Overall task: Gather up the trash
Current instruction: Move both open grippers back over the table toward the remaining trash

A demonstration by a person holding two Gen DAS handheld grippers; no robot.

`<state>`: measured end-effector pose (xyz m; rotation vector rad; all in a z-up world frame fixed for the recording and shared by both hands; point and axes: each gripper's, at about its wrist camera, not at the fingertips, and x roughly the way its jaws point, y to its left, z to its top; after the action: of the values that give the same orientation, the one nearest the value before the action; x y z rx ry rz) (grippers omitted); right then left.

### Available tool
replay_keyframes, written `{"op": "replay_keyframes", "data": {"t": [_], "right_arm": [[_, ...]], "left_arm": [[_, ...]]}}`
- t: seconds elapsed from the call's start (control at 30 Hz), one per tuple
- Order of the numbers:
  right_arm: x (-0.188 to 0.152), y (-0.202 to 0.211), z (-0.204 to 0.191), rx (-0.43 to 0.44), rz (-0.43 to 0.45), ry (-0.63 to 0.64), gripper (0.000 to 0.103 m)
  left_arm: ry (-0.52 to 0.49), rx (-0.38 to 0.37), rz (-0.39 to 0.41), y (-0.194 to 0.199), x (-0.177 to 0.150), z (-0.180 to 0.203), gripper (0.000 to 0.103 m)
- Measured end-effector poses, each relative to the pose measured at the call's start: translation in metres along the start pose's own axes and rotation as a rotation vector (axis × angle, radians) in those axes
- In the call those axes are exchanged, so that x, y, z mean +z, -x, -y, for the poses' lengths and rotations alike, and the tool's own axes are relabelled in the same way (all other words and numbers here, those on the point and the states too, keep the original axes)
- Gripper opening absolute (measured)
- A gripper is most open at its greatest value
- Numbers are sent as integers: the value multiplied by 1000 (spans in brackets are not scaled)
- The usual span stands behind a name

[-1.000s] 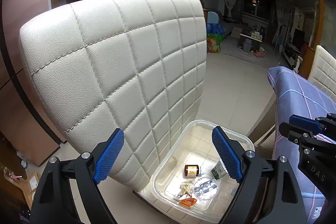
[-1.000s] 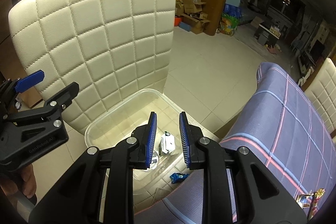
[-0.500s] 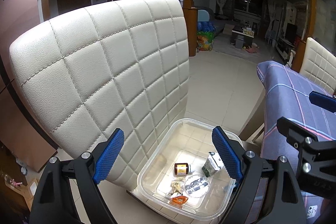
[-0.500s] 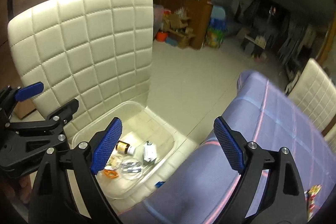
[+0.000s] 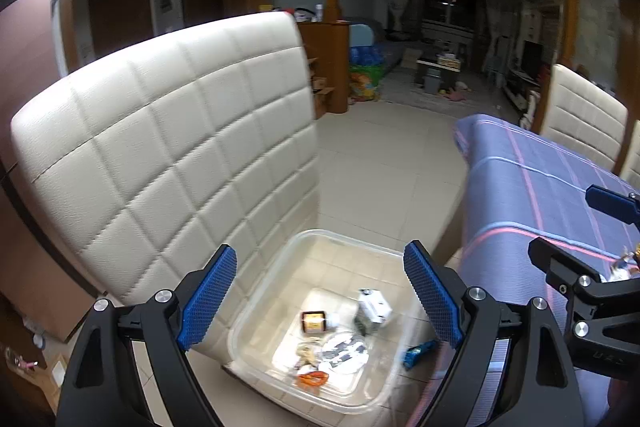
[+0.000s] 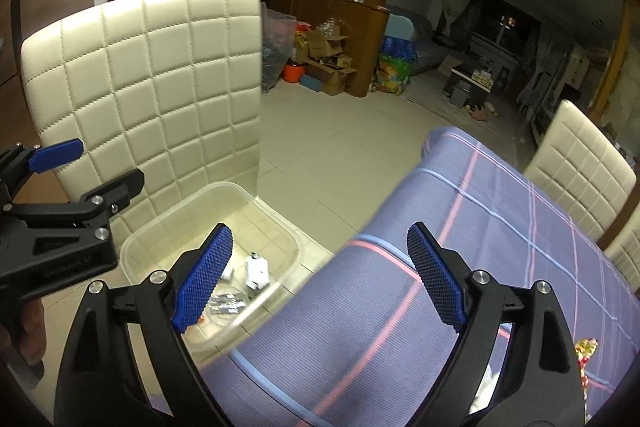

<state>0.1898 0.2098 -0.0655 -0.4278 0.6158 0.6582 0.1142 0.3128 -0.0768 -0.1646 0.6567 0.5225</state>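
Note:
A clear plastic bin (image 5: 280, 267) stands by the foot of a cream quilted chair (image 5: 168, 155). In it lie a small brown bottle (image 5: 314, 321), a white carton (image 5: 374, 309), crumpled foil (image 5: 344, 351) and an orange scrap (image 5: 312, 379). A blue wrapper (image 5: 418, 347) sits at the bin's right wall; I cannot tell whether it is inside. My left gripper (image 5: 320, 267) hangs open above the bin, holding nothing. My right gripper (image 6: 320, 247) is open and holds nothing, over the edge of the purple plaid table (image 6: 480, 247). A bright wrapper (image 6: 584, 351) lies on the cloth.
Two more cream chairs (image 6: 580, 171) stand at the table's far side. Something white and crumpled (image 6: 484, 387) lies on the cloth behind my right finger. Beige floor tiles (image 6: 340, 147) run back to a cluttered wooden cabinet (image 6: 344, 39) with boxes.
The right gripper's jaws went from shut to wide open. Both grippers drew back from the bin and swung right, so more of the table shows.

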Motion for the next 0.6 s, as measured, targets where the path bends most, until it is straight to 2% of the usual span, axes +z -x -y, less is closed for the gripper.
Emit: {"op": "replay_keyframes", "data": {"t": [0.27,0.43,0.5,0.57,0.6], "right_arm": [[-44,16,64,-42,-35,-94,91],[-77,24,111,-139,-65,-138,91],[-93,27,132,-196,-80,-160,87],[-108,27,153,-223,-115,-195,75],[-113,26,162,-223,-130,-215,73]], "left_arm": [[-92,-102,-6,10,-12,68,84],[-162,-180,-22,14,-24,116,84],[-199,-212,-30,16,-30,140,84],[-236,-241,-38,18,-36,164,84],[-251,-252,-41,18,-38,173,84]]}}
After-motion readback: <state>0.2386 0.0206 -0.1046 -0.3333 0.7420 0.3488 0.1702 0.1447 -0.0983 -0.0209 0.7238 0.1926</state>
